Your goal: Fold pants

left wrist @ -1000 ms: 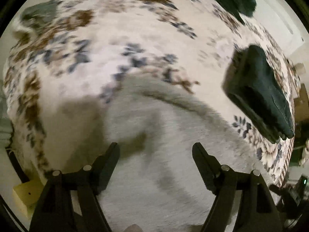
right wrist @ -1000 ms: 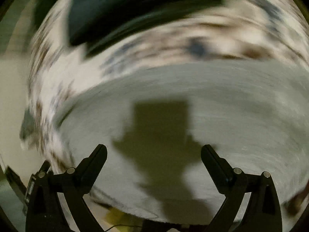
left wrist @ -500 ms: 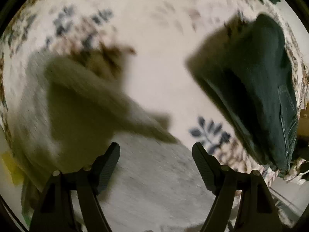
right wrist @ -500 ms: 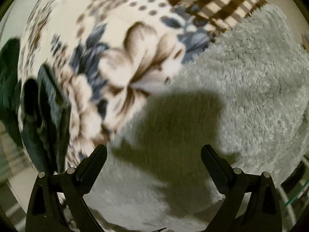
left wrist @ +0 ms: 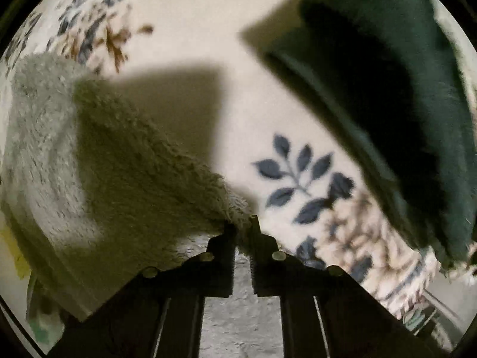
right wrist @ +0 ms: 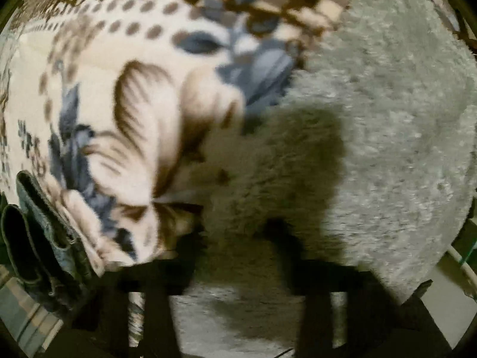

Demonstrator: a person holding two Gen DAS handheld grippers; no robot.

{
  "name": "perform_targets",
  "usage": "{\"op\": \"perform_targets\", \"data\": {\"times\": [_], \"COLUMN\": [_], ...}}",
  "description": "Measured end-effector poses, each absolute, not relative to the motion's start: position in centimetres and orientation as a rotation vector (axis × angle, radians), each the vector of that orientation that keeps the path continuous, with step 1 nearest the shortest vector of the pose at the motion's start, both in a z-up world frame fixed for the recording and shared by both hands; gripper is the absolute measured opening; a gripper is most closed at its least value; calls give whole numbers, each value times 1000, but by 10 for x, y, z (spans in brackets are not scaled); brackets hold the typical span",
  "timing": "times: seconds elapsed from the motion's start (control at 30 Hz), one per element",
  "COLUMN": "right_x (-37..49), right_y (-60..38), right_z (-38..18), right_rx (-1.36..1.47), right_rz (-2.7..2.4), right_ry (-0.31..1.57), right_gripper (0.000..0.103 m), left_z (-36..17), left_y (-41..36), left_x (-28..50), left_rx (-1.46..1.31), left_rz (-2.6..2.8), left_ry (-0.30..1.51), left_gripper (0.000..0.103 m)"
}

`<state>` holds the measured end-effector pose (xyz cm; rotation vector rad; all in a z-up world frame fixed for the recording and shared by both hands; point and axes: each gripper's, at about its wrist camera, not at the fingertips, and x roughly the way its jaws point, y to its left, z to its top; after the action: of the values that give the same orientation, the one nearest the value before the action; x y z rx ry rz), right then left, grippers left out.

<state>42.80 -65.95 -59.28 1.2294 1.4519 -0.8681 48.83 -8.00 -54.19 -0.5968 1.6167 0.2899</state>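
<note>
Grey fleece pants (left wrist: 89,161) corner in left gripper (left wrist: 242,223), running up-left

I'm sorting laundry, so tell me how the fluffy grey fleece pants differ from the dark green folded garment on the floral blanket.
The fluffy grey fleece pants are pale and shaggy; the dark green folded garment is dark and smoother. The grey pants are pinched at an edge by the left gripper; the green garment lies untouched and apart. Both rest on the floral blanket.
</note>
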Motion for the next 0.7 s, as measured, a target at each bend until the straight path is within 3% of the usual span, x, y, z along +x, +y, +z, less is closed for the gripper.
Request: {"op": "perform_targets", "data": {"times": [0.07, 0.3, 0.4, 0.53, 0.7], "right_x": [427, 411, 374, 310, 249], "right_y": [-654, -619, -604, -582, -527], "right_z": [-576, -483, -444, -424, -483], "right_rx": [1207, 1114, 1099, 1084, 1064], "right_rz": [-843, -659, -592, -568, -633], "right_ry": [1427, 1328, 1290, 1309, 1396], "right_gripper": [9, 8, 8, 8, 8], "left_z": [-528, -447, -432, -455, -519], "left_y": [-76, -55, -47, -28, -15], "left_x": [476, 408, 365, 301, 234], "left_rx": [-604, -624, -627, -658, -627], "left_rz": [246, 80, 57, 90, 140], "left_ry": [1577, 1405, 1418, 1505, 1619], "left_gripper": [5, 5, 5, 5, 5]}}
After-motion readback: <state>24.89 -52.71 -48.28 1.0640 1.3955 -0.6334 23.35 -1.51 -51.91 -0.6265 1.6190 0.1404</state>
